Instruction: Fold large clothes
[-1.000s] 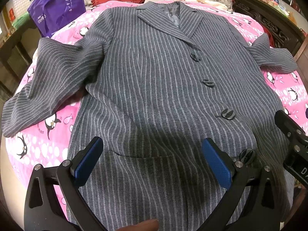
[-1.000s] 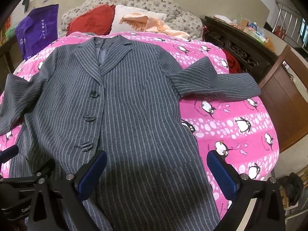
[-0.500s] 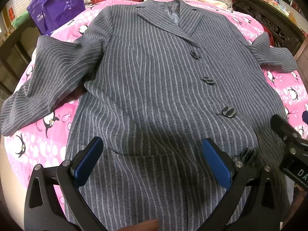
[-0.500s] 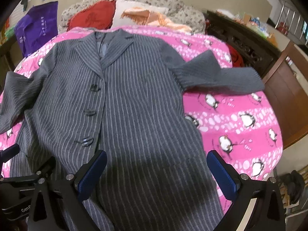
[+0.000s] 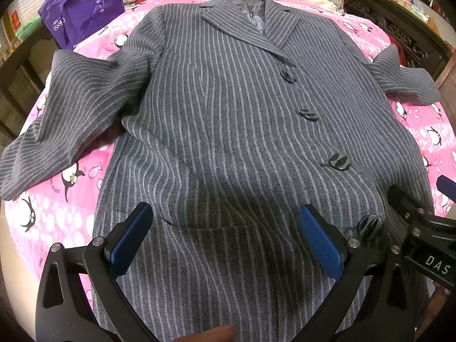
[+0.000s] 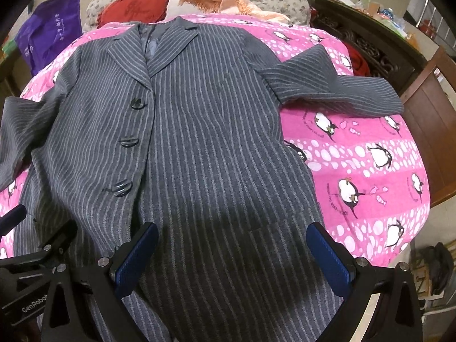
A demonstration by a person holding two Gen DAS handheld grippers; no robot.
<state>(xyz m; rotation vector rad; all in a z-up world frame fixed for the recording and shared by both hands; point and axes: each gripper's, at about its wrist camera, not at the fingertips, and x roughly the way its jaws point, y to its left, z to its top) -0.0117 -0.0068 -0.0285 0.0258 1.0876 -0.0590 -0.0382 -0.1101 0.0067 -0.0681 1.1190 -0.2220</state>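
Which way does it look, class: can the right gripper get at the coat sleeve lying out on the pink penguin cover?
Probably yes. The right gripper is open over the coat, and the sleeve lies flat on the cover with nothing on it or between them.

Both wrist cameras looked forward from near the coat's hem toward its collar, close above the bed; the left view sat leftward, the right rightward, sharing the buttoned front.
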